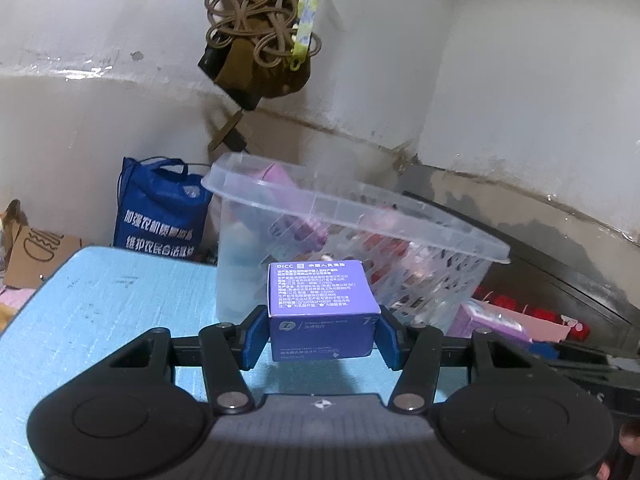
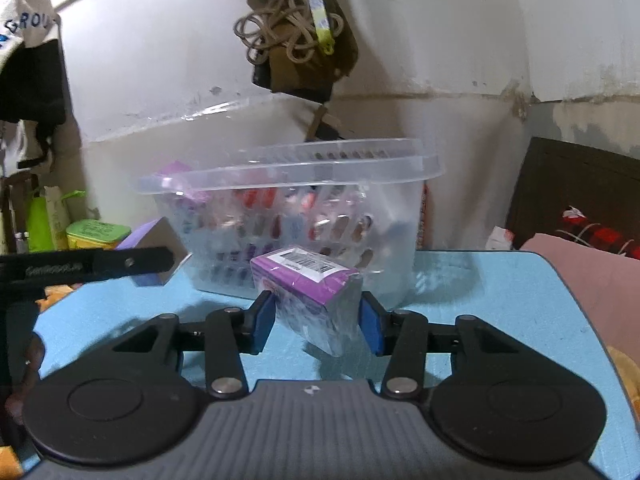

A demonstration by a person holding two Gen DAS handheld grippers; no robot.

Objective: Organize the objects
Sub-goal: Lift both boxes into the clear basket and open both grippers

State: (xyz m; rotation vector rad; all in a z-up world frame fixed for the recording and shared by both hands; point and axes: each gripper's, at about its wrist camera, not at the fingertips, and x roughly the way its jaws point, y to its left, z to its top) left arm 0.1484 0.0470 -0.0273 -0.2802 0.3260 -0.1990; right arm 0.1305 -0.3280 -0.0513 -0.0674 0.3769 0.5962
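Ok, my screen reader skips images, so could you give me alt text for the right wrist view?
The right gripper is shut on a purple box wrapped in clear film, just above a blue table. Behind it stands a clear plastic basket of small items.

A purple box carries "PICC" in white above small Chinese print too fine to read. A blue tote bag bears two lines of white Chinese characters. A white cloth shows blue letters "GROU". A barcode label tops a purple packet.
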